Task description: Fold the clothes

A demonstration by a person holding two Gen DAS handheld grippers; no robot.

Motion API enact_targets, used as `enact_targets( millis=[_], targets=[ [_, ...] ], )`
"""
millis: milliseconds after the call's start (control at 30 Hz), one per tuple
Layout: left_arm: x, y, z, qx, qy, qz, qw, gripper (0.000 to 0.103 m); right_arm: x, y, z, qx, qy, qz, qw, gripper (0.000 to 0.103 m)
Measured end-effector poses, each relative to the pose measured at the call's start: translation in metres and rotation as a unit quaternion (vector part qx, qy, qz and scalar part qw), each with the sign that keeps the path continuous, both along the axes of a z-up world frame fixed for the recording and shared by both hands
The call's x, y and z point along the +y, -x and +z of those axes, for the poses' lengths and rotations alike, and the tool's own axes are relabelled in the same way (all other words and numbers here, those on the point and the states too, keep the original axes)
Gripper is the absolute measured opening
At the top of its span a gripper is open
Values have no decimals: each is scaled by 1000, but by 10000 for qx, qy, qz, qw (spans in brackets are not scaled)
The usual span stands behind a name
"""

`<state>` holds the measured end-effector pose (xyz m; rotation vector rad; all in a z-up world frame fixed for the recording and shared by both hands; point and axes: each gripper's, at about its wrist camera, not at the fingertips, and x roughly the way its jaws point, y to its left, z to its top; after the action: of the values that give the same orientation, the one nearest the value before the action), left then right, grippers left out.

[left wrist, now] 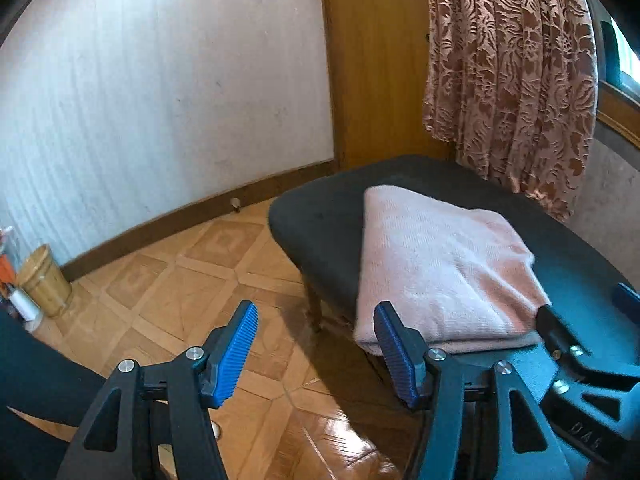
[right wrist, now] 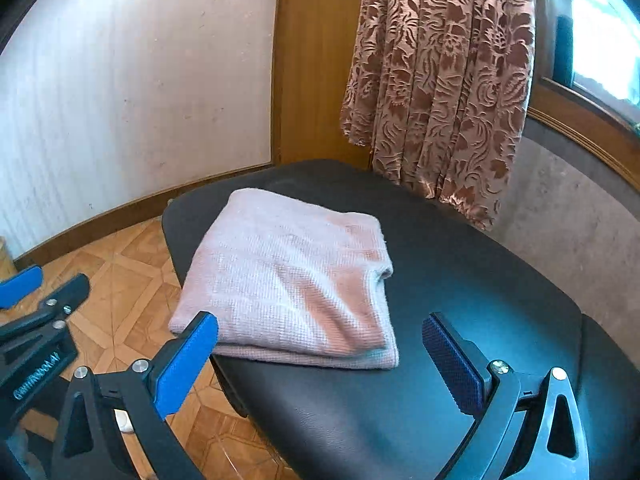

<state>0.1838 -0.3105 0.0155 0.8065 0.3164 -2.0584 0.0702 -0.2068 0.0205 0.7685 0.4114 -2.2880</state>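
A pale pink knit garment (left wrist: 444, 268) lies folded in a neat rectangle on a black padded bench (left wrist: 320, 216). It also shows in the right wrist view (right wrist: 296, 280), on the bench (right wrist: 460, 280). My left gripper (left wrist: 316, 354) is open and empty, off the bench's left front corner, above the floor. My right gripper (right wrist: 320, 364) is open and empty, just in front of the garment's near edge. The right gripper's fingers (left wrist: 560, 332) show at the right of the left wrist view, and the left gripper's fingers (right wrist: 24, 288) at the left of the right wrist view.
Parquet floor (left wrist: 192, 292) lies left of the bench. A patterned brown curtain (right wrist: 440, 80) hangs behind the bench, beside a wooden panel (right wrist: 316, 60). A wooden bucket (left wrist: 44, 280) stands by the white wall (left wrist: 160, 80). A window (right wrist: 600, 40) is at the right.
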Motion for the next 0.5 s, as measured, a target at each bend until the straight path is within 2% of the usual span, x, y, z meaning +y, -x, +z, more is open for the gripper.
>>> enact_targets(
  millis=[133,300,500],
  targets=[
    [5,0,-2,89,-32,-110,9999,52,1,-4,-3,-58,-24,14,10000,103],
    [12,-2,0,265,-22,-245,9993,46,3,-8,-8,-173,-28,11,9998,103],
    [17,-2,-2,228,-162,-333,9991,48,7,-12,-10,-173,-30,-46,9998,103]
  ],
)
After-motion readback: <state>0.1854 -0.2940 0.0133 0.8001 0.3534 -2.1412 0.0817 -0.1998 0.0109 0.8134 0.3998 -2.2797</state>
